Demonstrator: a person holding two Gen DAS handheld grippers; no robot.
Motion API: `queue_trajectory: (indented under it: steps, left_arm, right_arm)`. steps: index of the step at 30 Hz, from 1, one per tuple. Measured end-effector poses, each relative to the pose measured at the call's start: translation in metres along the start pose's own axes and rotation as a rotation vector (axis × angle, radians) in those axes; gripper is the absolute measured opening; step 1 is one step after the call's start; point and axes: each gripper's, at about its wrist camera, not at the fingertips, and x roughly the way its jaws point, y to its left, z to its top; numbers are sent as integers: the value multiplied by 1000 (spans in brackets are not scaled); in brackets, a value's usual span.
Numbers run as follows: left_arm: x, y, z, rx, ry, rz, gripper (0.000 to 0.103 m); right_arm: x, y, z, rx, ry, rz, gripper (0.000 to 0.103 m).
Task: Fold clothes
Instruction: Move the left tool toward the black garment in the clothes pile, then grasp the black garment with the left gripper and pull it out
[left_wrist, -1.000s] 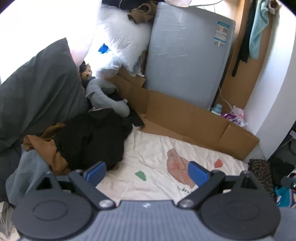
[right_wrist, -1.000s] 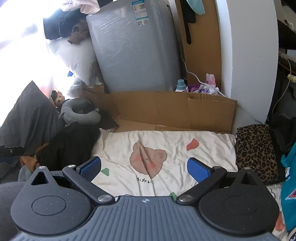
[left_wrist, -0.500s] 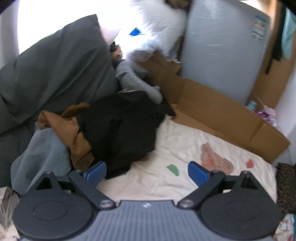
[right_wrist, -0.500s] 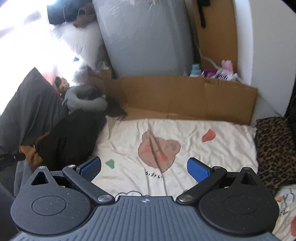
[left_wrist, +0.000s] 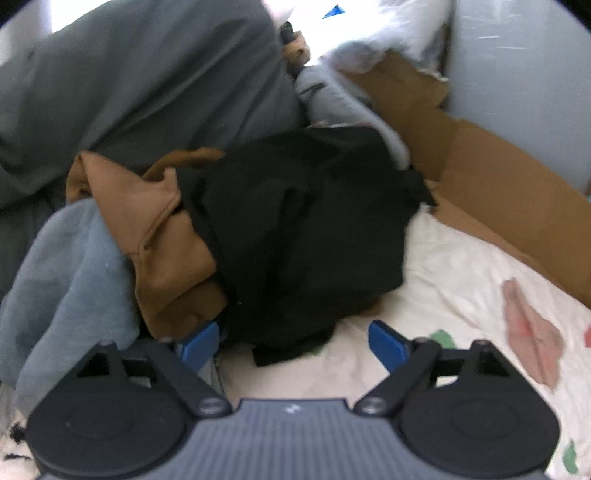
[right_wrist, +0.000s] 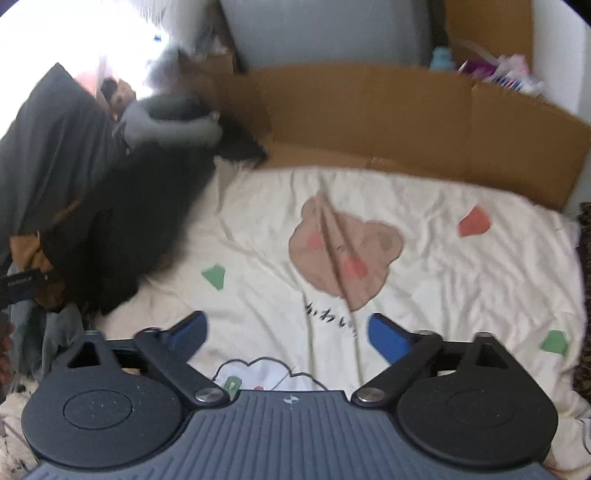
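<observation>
Black garment (left_wrist: 310, 236) heaped beside the brown garment (left_wrist: 162, 236), soft, limp, likely light; I'd pinch its near hem. Left gripper (left_wrist: 291, 343) spread wide just short of it; right gripper (right_wrist: 286, 332) spread, empty, well apart.

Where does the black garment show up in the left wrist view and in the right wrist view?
Left wrist view: the black garment fills the centre, ahead of the open left hand-held gripper.
Right wrist view: the black garment lies at the left edge, beyond the open right hand-held gripper.
Shared landmark: the brown cardboard behind the bedsheet.
</observation>
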Motion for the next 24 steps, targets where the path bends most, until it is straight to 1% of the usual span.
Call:
queue_trajectory:
  steps: [2, 5, 8, 10, 12, 13, 15, 16, 17, 18, 19, 21, 22, 24]
  left_arm:
    - [17, 3, -2, -23, 5, 22, 88]
    - [39, 8, -2, -54, 13, 29, 86]
    - [56, 9, 0, -50, -15, 31, 86]
    - [66, 9, 1, -41, -42, 24, 82]
    - [75, 8, -2, -24, -46, 20, 69]
    - [77, 8, -3, -24, -47, 17, 65]
    - [80, 9, -7, -37, -48, 9, 46]
    - [81, 10, -8, -43, -49, 5, 43]
    - [82, 11, -10, -49, -50, 1, 39]
    - [83, 10, -10, -49, -45, -1, 33]
    - [82, 10, -10, -44, -37, -2, 29]
    - [81, 8, -8, -25, -28, -10, 11]
    - [79, 6, -8, -6, -30, -20, 8]
    - [74, 2, -8, 16, -33, -45, 6]
  right_arm:
    - [16, 3, 2, -12, 16, 14, 91]
    - [42, 7, 2, -28, 51, 32, 91]
    - [67, 12, -3, -51, 74, 50, 91]
    - [79, 16, -5, -45, 61, 80, 91]
    - [90, 19, -8, -41, 30, 79, 91]
    - [96, 21, -10, -37, 21, 76, 89]
    - [106, 25, -11, -21, 2, 89, 86]
    - [109, 27, -12, -19, -8, 100, 86]
    - [112, 29, -14, -24, -6, 103, 86]
    - [116, 32, -15, -32, -2, 105, 86]
    - [118, 35, -15, -45, 5, 111, 85]
    - [120, 41, -16, -75, 12, 122, 85]
    - [120, 43, -15, -90, 9, 124, 85]
    - [121, 46, -14, -109, 4, 127, 85]
